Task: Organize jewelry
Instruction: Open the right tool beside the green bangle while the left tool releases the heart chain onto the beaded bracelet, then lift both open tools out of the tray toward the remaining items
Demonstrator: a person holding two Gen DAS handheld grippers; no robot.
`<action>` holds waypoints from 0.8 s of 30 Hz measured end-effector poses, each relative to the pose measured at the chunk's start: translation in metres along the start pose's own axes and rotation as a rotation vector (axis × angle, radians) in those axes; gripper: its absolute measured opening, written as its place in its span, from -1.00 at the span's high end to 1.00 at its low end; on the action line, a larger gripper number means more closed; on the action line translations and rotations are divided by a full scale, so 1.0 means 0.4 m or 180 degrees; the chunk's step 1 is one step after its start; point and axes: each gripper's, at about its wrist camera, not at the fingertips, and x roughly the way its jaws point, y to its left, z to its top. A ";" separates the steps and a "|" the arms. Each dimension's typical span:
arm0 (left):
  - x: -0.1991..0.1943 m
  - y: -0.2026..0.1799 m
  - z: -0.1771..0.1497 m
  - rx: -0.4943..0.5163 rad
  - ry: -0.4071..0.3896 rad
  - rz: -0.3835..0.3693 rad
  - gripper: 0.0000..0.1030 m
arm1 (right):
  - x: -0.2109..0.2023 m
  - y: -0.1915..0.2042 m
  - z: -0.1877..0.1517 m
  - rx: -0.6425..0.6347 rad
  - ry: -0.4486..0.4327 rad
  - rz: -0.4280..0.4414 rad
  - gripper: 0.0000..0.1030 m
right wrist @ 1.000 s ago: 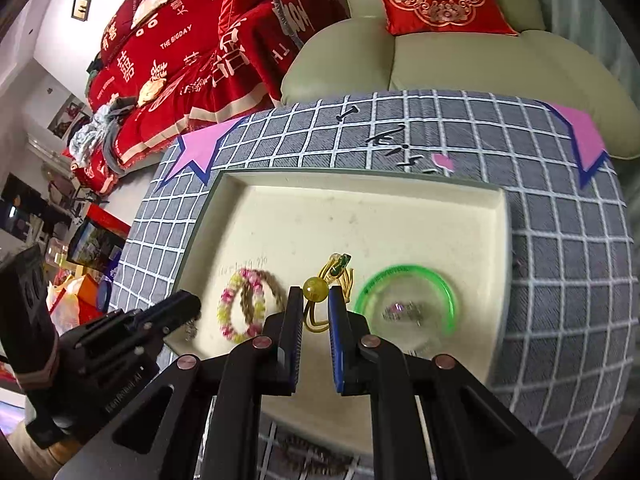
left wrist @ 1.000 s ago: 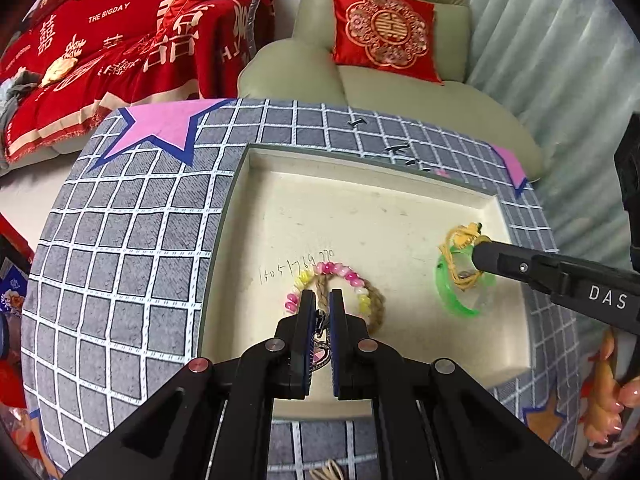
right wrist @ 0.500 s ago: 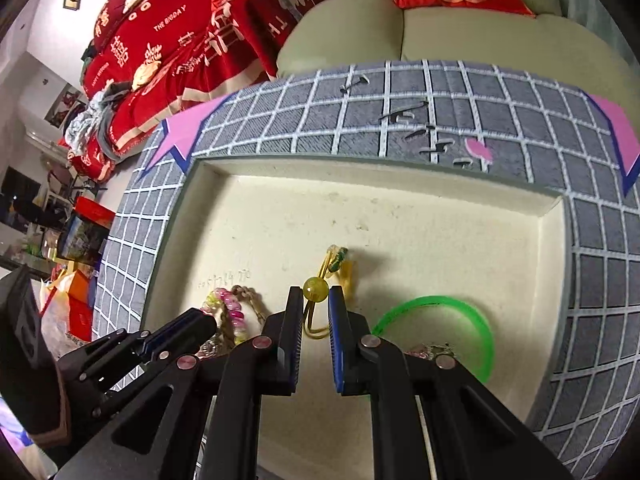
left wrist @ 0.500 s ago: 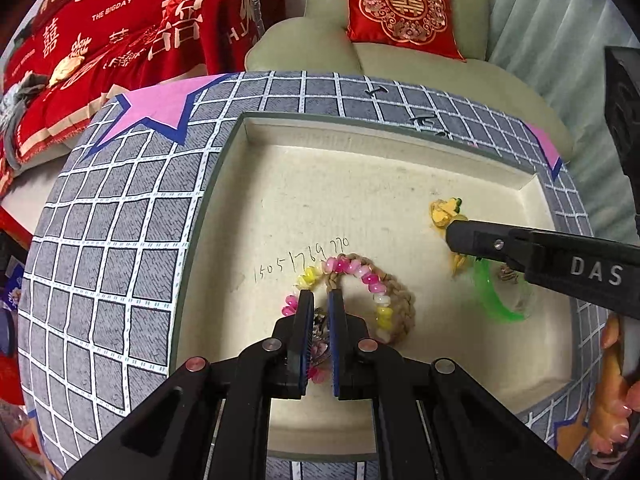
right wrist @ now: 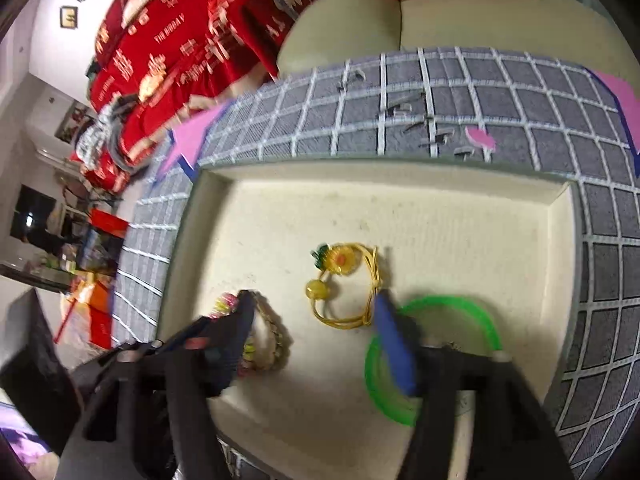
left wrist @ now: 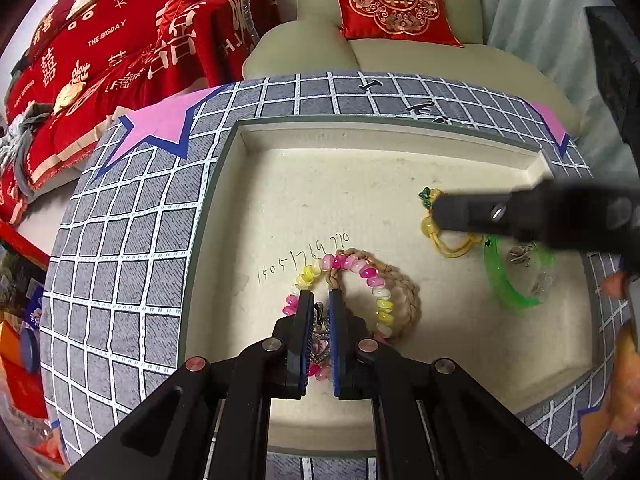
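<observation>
A cream tray (left wrist: 360, 184) lies on a grey checked cloth. My left gripper (left wrist: 320, 304) is shut on a silver heart pendant (left wrist: 320, 346), low over a pink, yellow and white beaded bracelet (left wrist: 362, 272) and a tan braided bracelet (left wrist: 408, 292). My right gripper (right wrist: 316, 320) is blurred and its jaws are opening. The yellow cord bracelet (right wrist: 344, 260) with a sunflower lies loose on the tray (right wrist: 400, 208) between them, and no pad presses on it. A green bangle (right wrist: 460, 302) lies just to its right. From the right, one of the right gripper's fingers (left wrist: 460, 212) reaches in over the cord bracelet (left wrist: 450, 250).
A small silver piece (left wrist: 520, 254) sits inside the green bangle (left wrist: 508, 296). The checked cloth (left wrist: 132, 240) with pink stars surrounds the tray. A pale sofa (left wrist: 460, 60) with a red cushion stands behind, and red bedding (left wrist: 100, 48) lies at the far left.
The right gripper's jaws have sprung apart and the yellow cord bracelet now lies free on the tray. Both grippers have come lower over the tray. The left stays shut on the pendant.
</observation>
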 end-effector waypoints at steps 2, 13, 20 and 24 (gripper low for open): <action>-0.008 0.001 -0.002 0.0009 0.0009 -0.0031 0.67 | -0.020 -0.004 0.001 0.0042 -0.0034 0.0013 -0.34; -0.072 0.022 -0.033 -0.0045 -0.0036 -0.0099 -1.00 | -0.120 -0.039 -0.061 0.0341 -0.0210 0.0017 -0.56; -0.115 0.033 -0.127 0.0042 -0.0118 -0.0014 -1.00 | -0.177 -0.038 -0.144 0.0499 -0.0250 0.0081 -0.67; -0.139 0.056 -0.182 0.0020 -0.0110 -0.0011 -1.00 | -0.205 -0.024 -0.198 0.0519 -0.0271 0.0100 -0.89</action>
